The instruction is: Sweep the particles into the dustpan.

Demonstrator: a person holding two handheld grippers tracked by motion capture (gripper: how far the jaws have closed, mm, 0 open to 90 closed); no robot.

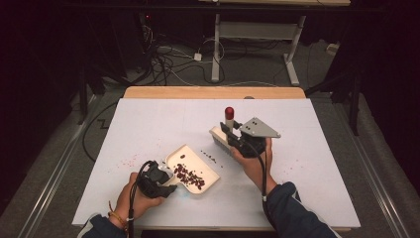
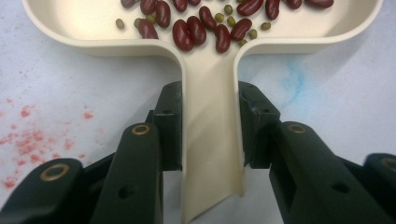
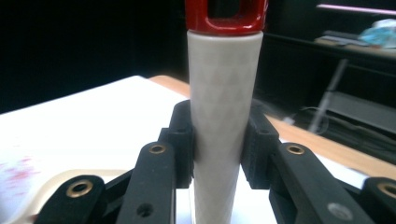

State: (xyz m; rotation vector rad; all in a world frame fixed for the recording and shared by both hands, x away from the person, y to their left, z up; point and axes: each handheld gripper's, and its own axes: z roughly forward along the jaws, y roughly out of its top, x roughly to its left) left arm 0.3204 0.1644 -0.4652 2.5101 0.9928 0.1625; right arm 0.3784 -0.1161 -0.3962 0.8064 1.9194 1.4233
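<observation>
A cream dustpan [image 1: 181, 151] lies on the white table and holds red kidney beans [image 1: 188, 175] mixed with small green ones [image 2: 228, 9]. My left gripper [image 1: 165, 179] is shut on the pan's flat handle [image 2: 211, 140], one pad on each side. My right gripper [image 1: 231, 131] is shut on the white handle [image 3: 224, 93] of a brush with a red cap [image 3: 226, 16]. The brush stands upright, with its head [image 1: 218, 135] on the table just right of the pan. A few loose beans [image 1: 210, 157] lie between the pan and the brush.
Red stains [image 1: 126, 161] speckle the white table cover [image 1: 307, 148] left of the pan. A wooden edge [image 1: 213, 92] runs along the far side. Cables and a desk frame [image 1: 257, 34] sit on the dark floor beyond.
</observation>
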